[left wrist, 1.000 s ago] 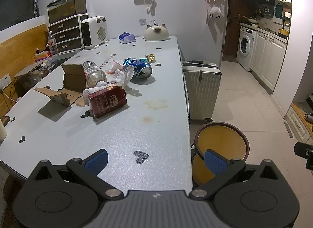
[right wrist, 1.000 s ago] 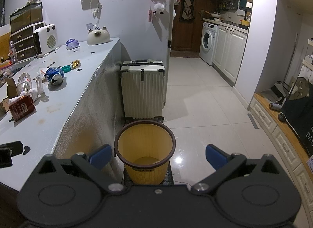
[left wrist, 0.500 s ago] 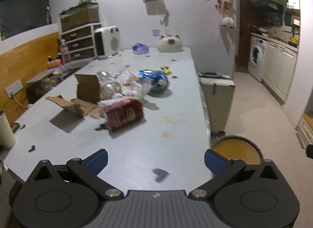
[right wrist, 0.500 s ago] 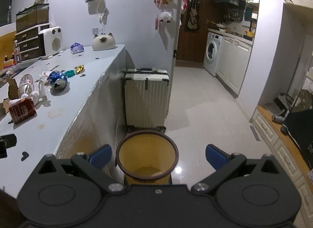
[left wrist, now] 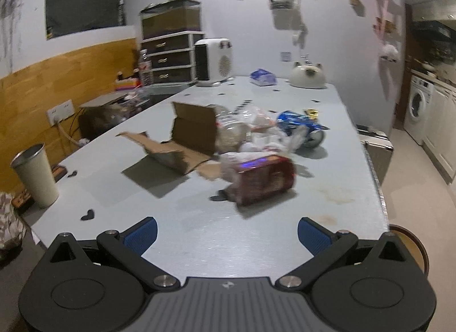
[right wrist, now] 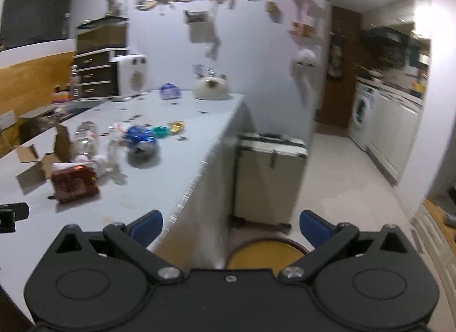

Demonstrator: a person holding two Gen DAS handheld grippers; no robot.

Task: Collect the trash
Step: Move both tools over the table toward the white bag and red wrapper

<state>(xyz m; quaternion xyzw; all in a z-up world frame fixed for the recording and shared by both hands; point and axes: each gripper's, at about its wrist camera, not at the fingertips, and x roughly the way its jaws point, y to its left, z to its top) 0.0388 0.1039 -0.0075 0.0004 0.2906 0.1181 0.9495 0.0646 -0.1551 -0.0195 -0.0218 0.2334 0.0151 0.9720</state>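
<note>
Trash lies in a heap on the grey table [left wrist: 256, 246]: a red packet [left wrist: 263, 179], torn cardboard [left wrist: 185, 138], a clear plastic bottle [left wrist: 230, 129], white plastic bags [left wrist: 268, 132] and a crushed blue can [left wrist: 302, 128]. My left gripper [left wrist: 227, 235] is open and empty above the table's near edge, short of the red packet. My right gripper [right wrist: 230, 229] is open and empty over the table's right edge, above the yellow bin [right wrist: 265, 255]. The red packet [right wrist: 74, 182] and blue can [right wrist: 141, 139] also show in the right wrist view. The bin's rim [left wrist: 410, 243] shows at the left wrist view's lower right.
A metal cup [left wrist: 35, 178] stands at the table's left edge. A white heater [left wrist: 212, 62], a cat-shaped pot [left wrist: 307, 75] and a blue pack [left wrist: 263, 78] sit at the far end. A pale suitcase [right wrist: 270, 178] stands on the floor beside the table.
Both grippers have risen and swung left toward the table. The trash heap is nearer and more central in both views; the bin has slid to the bottom edge. Both stay open.
</note>
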